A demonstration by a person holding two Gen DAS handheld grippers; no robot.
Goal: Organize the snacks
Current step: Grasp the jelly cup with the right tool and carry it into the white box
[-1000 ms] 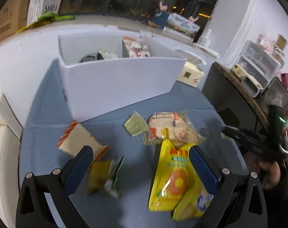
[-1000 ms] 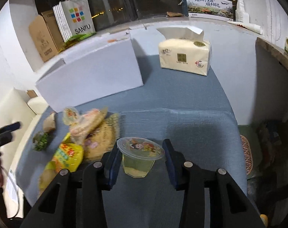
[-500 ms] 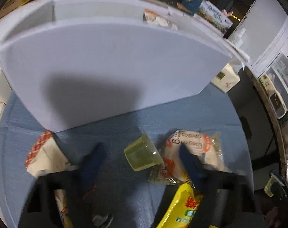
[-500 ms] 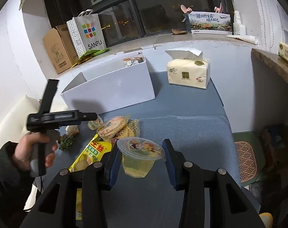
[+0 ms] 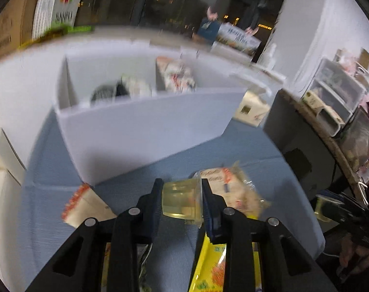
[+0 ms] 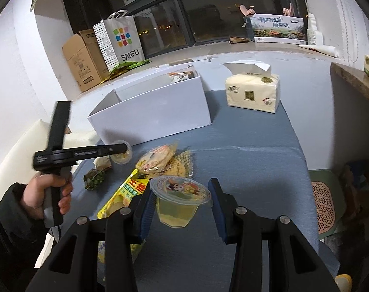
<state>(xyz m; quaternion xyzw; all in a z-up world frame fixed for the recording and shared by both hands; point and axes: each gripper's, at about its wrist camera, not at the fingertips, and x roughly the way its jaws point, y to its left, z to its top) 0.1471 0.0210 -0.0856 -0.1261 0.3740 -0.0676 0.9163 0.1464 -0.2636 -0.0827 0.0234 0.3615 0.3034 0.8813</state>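
Observation:
In the left wrist view my left gripper has its jaws closing on a small yellow jelly cup, and both pads press its sides. The right wrist view shows that same left gripper with its cup in front of the white box. My right gripper is shut on a second jelly cup with a cartoon lid, held above the blue table. Inside the white box lie a few snack packs.
Loose on the blue cloth are a yellow bag, clear cracker packs, a green packet and a red-striped packet. A tissue pack stands right of the box. A person's hand grips the left handle.
My left gripper went forward to the lying jelly cup, closed on it and drew back with it. The right gripper rose a little, still holding its cup.

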